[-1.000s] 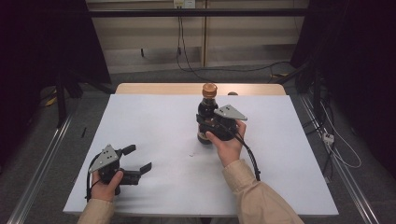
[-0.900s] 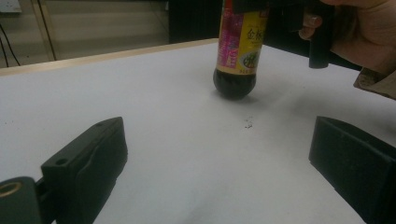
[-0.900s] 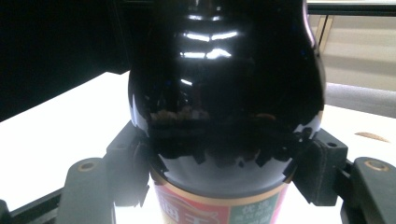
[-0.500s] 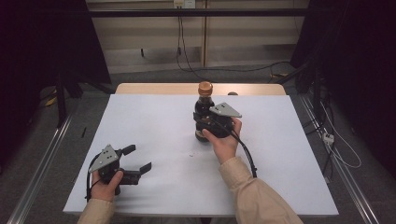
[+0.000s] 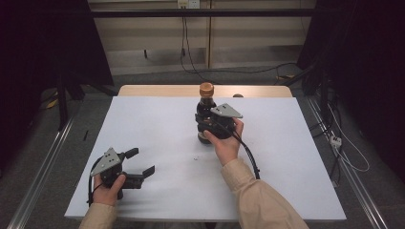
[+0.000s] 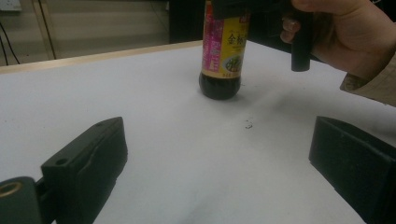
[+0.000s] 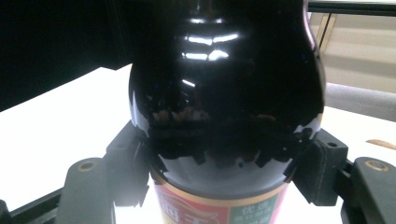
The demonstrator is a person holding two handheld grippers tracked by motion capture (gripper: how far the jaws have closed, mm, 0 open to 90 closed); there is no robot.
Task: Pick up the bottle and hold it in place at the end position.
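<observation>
The dark sauce bottle [image 5: 206, 114] is being held upright near the far middle of the white table [image 5: 157, 119], its base seemingly resting on the surface; it is being clamped at its shoulder, just above the label, by the right gripper [image 5: 210, 125], whose jaws are pressing on both sides in the right gripper view; the left gripper [image 5: 139, 162] is being kept at the near left, well apart, jaws spread wide with nothing between them

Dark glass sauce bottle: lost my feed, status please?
Right tongs shut on dark glass sauce bottle, upright on white table. Left tongs open, apart from it. Nothing in the way.
</observation>
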